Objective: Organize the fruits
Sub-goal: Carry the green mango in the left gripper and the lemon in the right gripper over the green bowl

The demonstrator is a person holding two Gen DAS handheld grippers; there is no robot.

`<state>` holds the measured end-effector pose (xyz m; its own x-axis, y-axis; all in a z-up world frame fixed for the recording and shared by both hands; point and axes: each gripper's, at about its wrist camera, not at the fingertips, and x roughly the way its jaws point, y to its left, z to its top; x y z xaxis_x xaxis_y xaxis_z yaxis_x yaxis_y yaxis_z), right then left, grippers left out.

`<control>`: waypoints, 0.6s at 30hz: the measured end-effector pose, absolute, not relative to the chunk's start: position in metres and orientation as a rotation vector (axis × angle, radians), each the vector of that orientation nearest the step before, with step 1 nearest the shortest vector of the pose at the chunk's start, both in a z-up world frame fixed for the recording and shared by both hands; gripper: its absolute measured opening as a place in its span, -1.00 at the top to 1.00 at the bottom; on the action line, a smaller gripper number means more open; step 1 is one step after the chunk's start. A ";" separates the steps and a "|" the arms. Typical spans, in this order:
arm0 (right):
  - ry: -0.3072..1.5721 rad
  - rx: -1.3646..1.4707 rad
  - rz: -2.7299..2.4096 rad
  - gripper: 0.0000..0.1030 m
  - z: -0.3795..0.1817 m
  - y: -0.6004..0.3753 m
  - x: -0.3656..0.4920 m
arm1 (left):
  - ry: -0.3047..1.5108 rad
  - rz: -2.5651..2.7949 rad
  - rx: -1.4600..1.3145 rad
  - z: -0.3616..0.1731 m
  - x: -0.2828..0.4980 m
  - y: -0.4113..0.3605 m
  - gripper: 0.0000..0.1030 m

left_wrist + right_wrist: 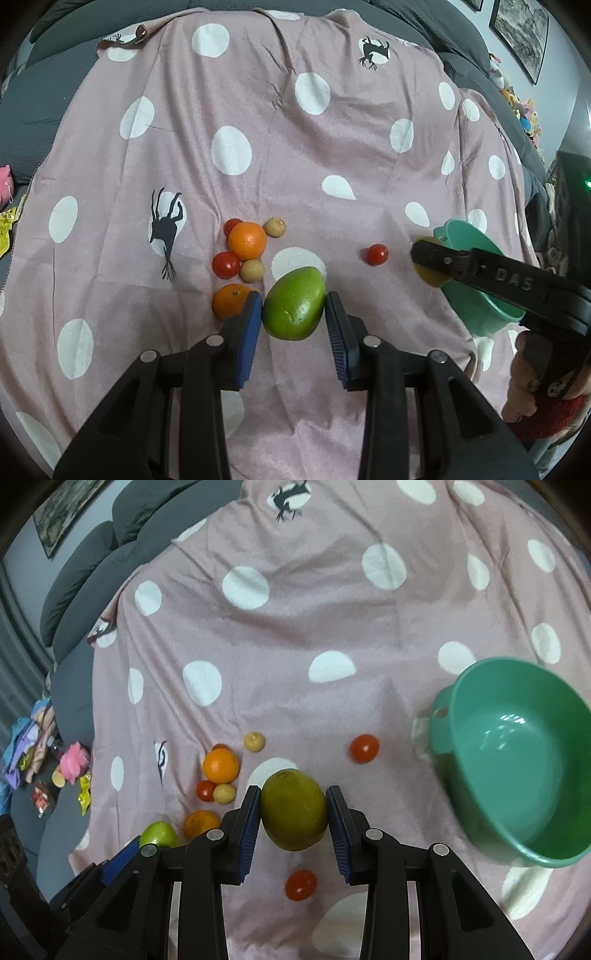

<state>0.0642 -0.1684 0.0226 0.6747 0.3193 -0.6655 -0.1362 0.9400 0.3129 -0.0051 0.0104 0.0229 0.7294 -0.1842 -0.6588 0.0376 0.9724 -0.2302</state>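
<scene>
My left gripper [293,314] is shut on a bright green fruit [294,308], held over the pink dotted cloth; that fruit also shows in the right wrist view [159,835]. My right gripper [291,808] is shut on a yellow-green mango [293,808], held above the cloth left of the green bowl [517,760]. In the left wrist view the right gripper [424,258] reaches in beside the bowl [476,310]. Two oranges [247,240] [231,301], small red tomatoes [376,254] and two tan round fruits [275,227] lie on the cloth.
The pink cloth [295,147] covers a grey sofa with cushions [85,572] at the back. A red tomato [301,884] lies under my right gripper. Toys and wrappers [70,764] sit off the cloth's left edge. Framed pictures [524,33] hang on the wall.
</scene>
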 end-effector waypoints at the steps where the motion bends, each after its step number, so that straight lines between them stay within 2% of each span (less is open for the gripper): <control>1: 0.784 0.250 0.258 0.27 0.025 -0.170 0.063 | 0.742 -0.122 -0.206 0.024 -0.005 0.009 0.33; 18: 0.592 0.352 0.107 0.27 0.063 -0.261 0.029 | 0.667 -0.230 -0.092 0.058 0.008 -0.097 0.33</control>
